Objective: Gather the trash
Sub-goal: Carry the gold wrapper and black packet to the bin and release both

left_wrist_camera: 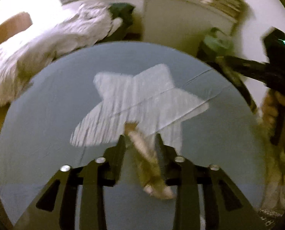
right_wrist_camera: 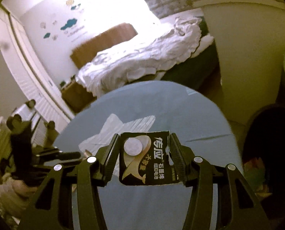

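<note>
My right gripper (right_wrist_camera: 145, 140) is shut on a black button-battery card (right_wrist_camera: 148, 159) with a silver coin cell on it, held above the round blue table (right_wrist_camera: 200, 122). My left gripper (left_wrist_camera: 140, 138) has a tan, blurred strip of trash (left_wrist_camera: 148, 164) between its fingers, over the pale star shape (left_wrist_camera: 134, 101) on the table (left_wrist_camera: 46, 115). The strip hangs loosely toward the camera. The right gripper also shows in the left wrist view (left_wrist_camera: 257, 69) at the table's far right edge. The left gripper shows in the right wrist view (right_wrist_camera: 69, 155) at the left.
A bed with rumpled white bedding (right_wrist_camera: 142, 61) lies beyond the table. A pale cabinet (left_wrist_camera: 180, 23) stands behind the table. A dark bin or bag (right_wrist_camera: 271, 143) sits right of the table. Green plastic (left_wrist_camera: 217, 42) lies near the cabinet.
</note>
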